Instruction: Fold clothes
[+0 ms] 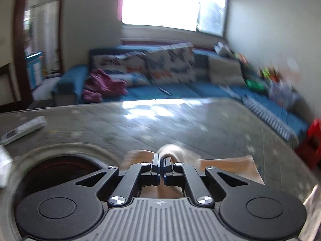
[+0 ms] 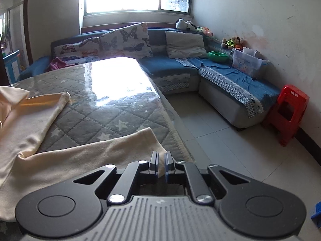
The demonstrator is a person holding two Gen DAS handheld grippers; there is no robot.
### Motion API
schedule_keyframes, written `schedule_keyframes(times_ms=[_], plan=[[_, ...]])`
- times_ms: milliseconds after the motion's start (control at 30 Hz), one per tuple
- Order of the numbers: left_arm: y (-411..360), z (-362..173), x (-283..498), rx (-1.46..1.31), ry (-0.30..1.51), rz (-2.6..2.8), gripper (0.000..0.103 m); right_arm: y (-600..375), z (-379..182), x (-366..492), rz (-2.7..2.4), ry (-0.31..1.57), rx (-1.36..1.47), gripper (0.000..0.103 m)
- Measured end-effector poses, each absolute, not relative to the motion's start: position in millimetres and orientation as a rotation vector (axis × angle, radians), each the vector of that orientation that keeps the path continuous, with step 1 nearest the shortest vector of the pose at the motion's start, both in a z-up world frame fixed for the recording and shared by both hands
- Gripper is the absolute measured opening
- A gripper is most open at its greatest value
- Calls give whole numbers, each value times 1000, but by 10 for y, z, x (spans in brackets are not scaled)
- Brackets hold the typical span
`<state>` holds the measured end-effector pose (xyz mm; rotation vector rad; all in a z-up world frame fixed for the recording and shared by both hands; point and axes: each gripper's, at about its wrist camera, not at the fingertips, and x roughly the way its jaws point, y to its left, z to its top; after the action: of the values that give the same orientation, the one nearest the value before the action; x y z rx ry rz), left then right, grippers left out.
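Pinching a fold of the cream garment (image 1: 170,150) in my left gripper (image 1: 162,161), I risk it slipping; my right gripper (image 2: 161,160), nearly closed, holds nothing I can see.

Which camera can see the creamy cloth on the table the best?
The right wrist view: the cream garment lies spread across the quilted table, sharp and well lit. The left wrist view is blurred and shows only a small bunch of it at the left tool.
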<state>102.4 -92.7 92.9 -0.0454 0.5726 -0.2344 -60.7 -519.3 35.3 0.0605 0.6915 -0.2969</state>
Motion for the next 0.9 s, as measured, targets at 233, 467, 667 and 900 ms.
schedule_keyframes(times_ms=[233,467,667,900], plan=[[34,1132,437,-188,511,-102,3,-4939,385,-520,-201,687,14,16],[695,887,-164,-213,561,40,3,-4833,282,-420,-148,735,4,17],[990,487,-484,-248,649,142,3,-4832,214,-389,-157,748,-39,22],[1122,406,-758,-258,660,237,3,-4918,197,-266,-161,756,-66,22]])
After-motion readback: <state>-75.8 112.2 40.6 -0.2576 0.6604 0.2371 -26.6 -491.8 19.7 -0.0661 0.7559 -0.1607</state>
